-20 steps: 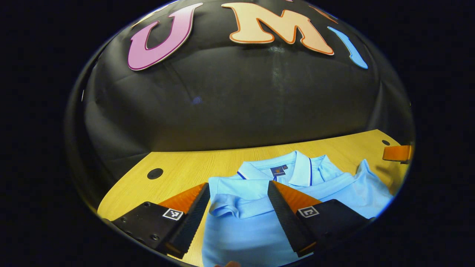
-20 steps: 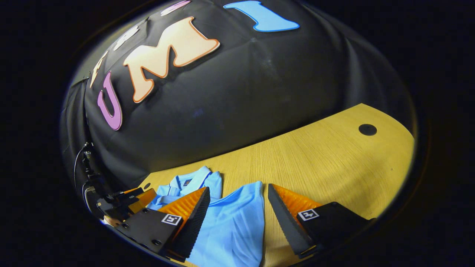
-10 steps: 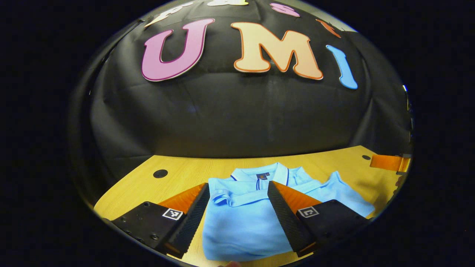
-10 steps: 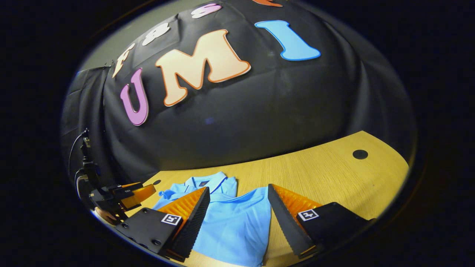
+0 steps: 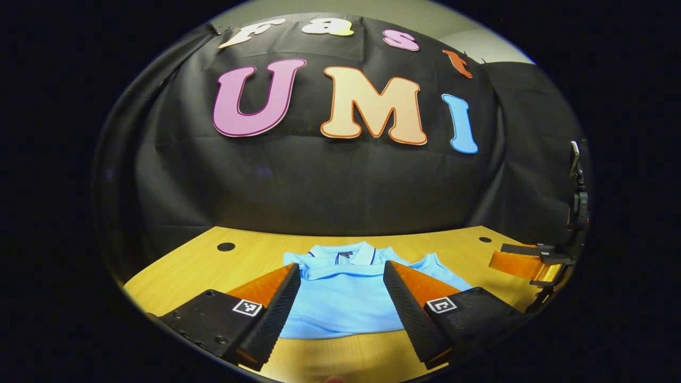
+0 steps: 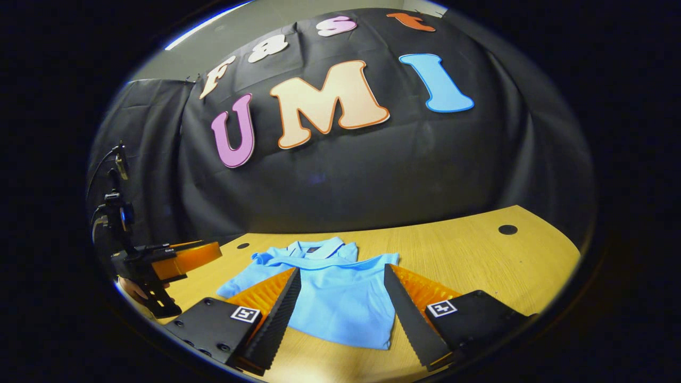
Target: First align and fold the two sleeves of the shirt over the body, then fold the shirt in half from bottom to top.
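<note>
**Now both grippers hang open over a folded polo shirt**

Plainly, the light blue polo shirt [image 5: 340,298] lies flat on the wooden table [image 5: 181,266], folded into a compact block with its collar toward the black cloth wall [image 5: 319,186]. In the left gripper view the collar, trimmed with thin dark stripes, sits at the far edge of the shirt, and the near edge forms a straight fold line running across between the two fingers. A sleeve lies folded across the chest just below the collar.

The left gripper [image 5: 340,311] hovers above the near side of the table with its fingers spread wide; nothing sits between them and they touch no cloth. The shirt shows through the gap, beyond the fingertips.

The right gripper [image 6: 340,314] is likewise spread wide and grips nothing. From its view the shirt [image 6: 330,298] appears at a slant, collar to the far left, a rear corner of cloth pointing toward the bare table on the right.

Each gripper shows in the other's view: the right gripper [image 5: 524,266] off to the right edge of the left gripper view, raised above the table, and the left gripper [image 6: 175,260] at the left edge of the right gripper view, with part of a hand [image 6: 135,290] below it. Small dark round holes [image 6: 507,230] mark the tabletop near the wall.
</note>
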### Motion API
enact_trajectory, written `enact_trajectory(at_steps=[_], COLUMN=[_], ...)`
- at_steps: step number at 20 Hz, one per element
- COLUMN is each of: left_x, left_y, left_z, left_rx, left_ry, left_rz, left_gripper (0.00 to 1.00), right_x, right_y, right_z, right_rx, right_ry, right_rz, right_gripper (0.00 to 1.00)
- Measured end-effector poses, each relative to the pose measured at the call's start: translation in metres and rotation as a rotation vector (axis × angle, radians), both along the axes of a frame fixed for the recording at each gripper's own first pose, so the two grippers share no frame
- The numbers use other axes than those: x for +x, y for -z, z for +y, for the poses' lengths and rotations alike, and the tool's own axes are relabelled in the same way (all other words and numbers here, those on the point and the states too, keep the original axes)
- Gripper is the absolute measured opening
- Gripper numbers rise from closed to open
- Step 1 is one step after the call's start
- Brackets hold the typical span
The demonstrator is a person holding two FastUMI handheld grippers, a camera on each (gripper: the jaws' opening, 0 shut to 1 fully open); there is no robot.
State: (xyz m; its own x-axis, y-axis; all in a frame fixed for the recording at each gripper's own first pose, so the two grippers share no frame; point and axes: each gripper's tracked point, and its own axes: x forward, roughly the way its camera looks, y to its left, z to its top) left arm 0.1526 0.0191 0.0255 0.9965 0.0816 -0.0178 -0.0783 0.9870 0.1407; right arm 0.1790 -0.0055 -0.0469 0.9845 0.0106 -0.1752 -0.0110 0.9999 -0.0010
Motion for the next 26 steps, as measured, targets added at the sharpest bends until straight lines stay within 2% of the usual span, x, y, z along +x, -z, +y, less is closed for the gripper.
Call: enact_trajectory(at_steps=[2, 3, 4, 8, 13, 26], left_x=[-0.007, -0.019, -0.020, -0.024, -0.026, -0.030], left_y=[0.005, 0.016, 0.019, 0.031, 0.038, 0.038], left_z=[-0.008, -0.004, -0.006, -0.013, -0.005, -0.002], left_rx=[0.011, 0.019, 0.025, 0.021, 0.031, 0.032], left_ry=[0.015, 0.028, 0.033, 0.063, 0.050, 0.044], left_rz=[-0.015, -0.008, -0.004, 0.021, 0.035, 0.032], left_gripper=[0.96, 0.96, 0.95, 0.96, 0.95, 0.95], right_x=[-0.011, -0.016, -0.021, -0.026, -0.027, -0.028], right_y=[-0.008, -0.010, -0.011, -0.007, 0.010, 0.014], right_z=[0.008, 0.012, 0.016, 0.020, 0.029, 0.027], right_rx=[-0.022, -0.030, -0.033, -0.052, -0.023, -0.035], right_ry=[-0.016, -0.024, -0.035, -0.046, -0.066, -0.060], right_rz=[-0.041, -0.052, -0.062, -0.074, -0.035, -0.028], right_gripper=[0.98, 0.93, 0.98, 0.98, 0.98, 0.98])
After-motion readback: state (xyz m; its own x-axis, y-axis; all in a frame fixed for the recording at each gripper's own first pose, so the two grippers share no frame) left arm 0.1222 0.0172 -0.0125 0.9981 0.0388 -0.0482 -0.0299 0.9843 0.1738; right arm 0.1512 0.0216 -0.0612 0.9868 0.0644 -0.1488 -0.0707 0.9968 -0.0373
